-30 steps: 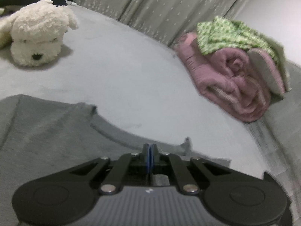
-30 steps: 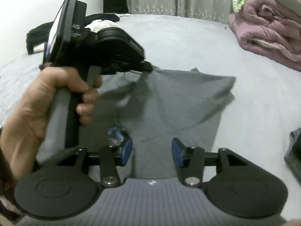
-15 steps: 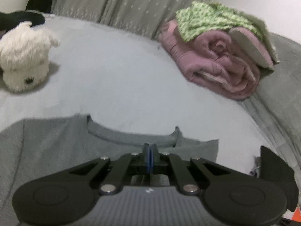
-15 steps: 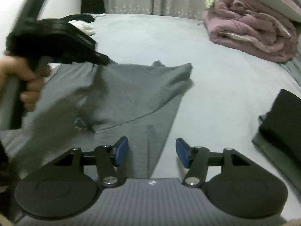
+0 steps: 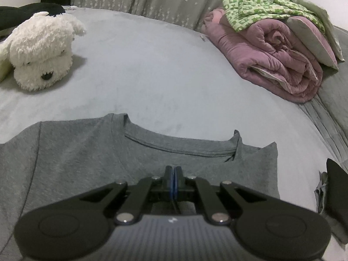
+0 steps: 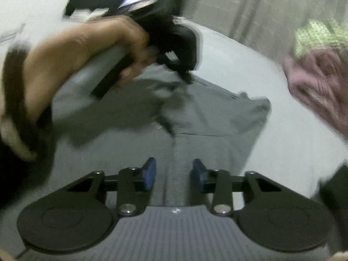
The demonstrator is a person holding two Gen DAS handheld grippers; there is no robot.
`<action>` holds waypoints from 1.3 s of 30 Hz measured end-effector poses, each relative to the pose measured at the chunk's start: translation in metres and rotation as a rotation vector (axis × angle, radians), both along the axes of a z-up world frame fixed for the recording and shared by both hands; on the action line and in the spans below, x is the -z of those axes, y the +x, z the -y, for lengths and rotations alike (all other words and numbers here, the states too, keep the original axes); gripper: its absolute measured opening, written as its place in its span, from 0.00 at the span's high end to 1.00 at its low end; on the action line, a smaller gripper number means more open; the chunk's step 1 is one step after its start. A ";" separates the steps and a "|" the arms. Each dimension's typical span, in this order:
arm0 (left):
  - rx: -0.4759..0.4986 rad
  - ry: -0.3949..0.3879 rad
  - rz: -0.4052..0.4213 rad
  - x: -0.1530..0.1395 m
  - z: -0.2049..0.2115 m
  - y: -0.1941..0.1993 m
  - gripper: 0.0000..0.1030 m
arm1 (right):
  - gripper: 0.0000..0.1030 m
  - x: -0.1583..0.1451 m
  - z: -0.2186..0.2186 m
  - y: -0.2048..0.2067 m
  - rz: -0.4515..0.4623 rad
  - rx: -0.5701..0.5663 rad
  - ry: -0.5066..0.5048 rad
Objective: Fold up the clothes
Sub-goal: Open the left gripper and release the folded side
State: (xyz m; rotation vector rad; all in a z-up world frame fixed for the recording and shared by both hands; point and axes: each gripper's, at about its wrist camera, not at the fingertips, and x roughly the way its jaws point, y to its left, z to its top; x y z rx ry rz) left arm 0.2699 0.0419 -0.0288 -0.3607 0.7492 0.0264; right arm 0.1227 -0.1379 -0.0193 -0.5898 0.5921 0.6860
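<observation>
A grey T-shirt (image 5: 87, 152) lies spread on the pale bed sheet, its collar facing the far side. My left gripper (image 5: 173, 170) is shut just short of the collar. In the blurred right wrist view a hand (image 6: 87, 50) holds that left gripper (image 6: 184, 74), and shirt fabric seems to hang from its tip. My right gripper (image 6: 174, 174) hovers low over the T-shirt (image 6: 217, 119). Its jaws are closing, and a raised ridge of grey fabric runs between the blue pads (image 6: 149, 173) without touching them.
A white plush dog (image 5: 41, 50) lies at the far left, with a black item (image 5: 28, 13) behind it. A rolled pink quilt (image 5: 271, 61) topped by a green patterned cloth (image 5: 261, 4) sits at the far right. Dark clothing (image 5: 337, 195) lies at the right edge.
The right gripper has swung left over the shirt and its jaws have narrowed. The left gripper and its hand now sit higher and nearer in the right view. The collar lies flatter.
</observation>
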 end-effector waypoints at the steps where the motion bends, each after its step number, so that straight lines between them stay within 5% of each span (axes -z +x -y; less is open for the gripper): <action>1: 0.001 0.000 0.001 0.000 0.000 -0.001 0.99 | 0.86 0.006 -0.005 0.000 0.020 -0.003 -0.044; 3: 0.005 0.012 0.009 -0.005 -0.001 -0.004 0.99 | 0.97 0.008 -0.005 0.002 0.041 0.015 -0.077; 10: -0.008 0.125 0.036 -0.023 0.005 -0.014 0.99 | 0.97 -0.011 0.015 0.009 -0.010 0.071 0.005; 12: -0.023 0.147 0.004 -0.015 0.006 -0.007 0.98 | 0.94 -0.010 0.016 0.012 -0.055 0.073 0.032; 17: -0.048 0.137 -0.018 -0.009 0.005 -0.002 0.97 | 0.51 -0.023 0.031 0.009 -0.131 0.130 0.113; 24: -0.081 0.172 0.026 -0.027 0.015 -0.010 0.90 | 0.51 -0.040 0.067 -0.027 -0.175 0.283 0.140; 28: -0.059 0.156 0.056 -0.040 0.027 -0.020 0.69 | 0.50 -0.044 0.088 -0.053 -0.213 0.364 0.174; 39: 0.099 0.136 -0.044 -0.059 0.079 -0.076 0.62 | 0.48 -0.038 0.150 -0.084 -0.330 0.395 0.279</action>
